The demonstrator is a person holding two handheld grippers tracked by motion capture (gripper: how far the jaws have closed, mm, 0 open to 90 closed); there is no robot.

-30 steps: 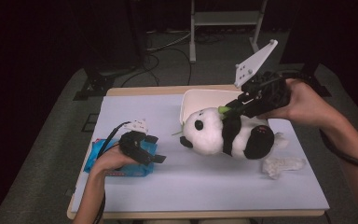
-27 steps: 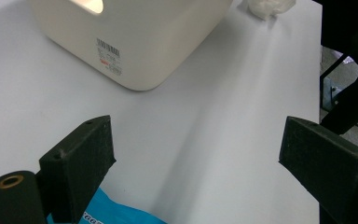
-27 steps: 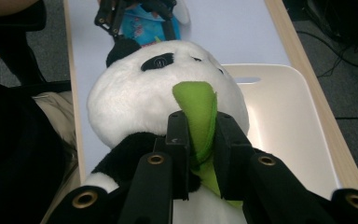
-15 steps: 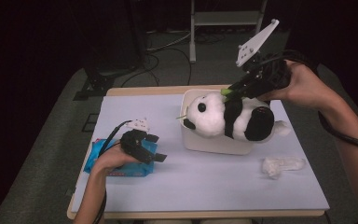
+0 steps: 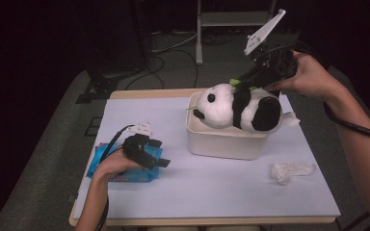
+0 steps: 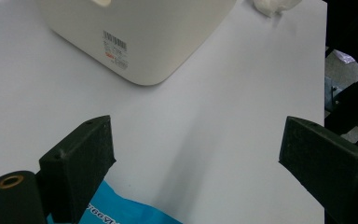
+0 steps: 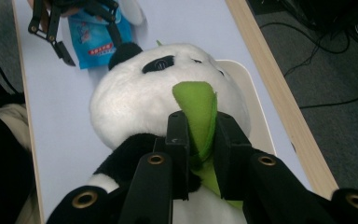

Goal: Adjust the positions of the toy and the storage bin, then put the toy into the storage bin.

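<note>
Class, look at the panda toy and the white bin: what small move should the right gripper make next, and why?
Probably lower it a little, then open. The right gripper is shut on the green leaf of the panda toy, which lies across the white bin rim, not yet settled inside.

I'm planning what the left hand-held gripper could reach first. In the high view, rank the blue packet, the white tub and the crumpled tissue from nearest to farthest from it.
From the left hand-held gripper:
1. Blue packet: directly beneath it, at the table's left.
2. White tub: to its right, mid-table, holding the panda.
3. Crumpled tissue: farthest, near the table's right edge.
</note>
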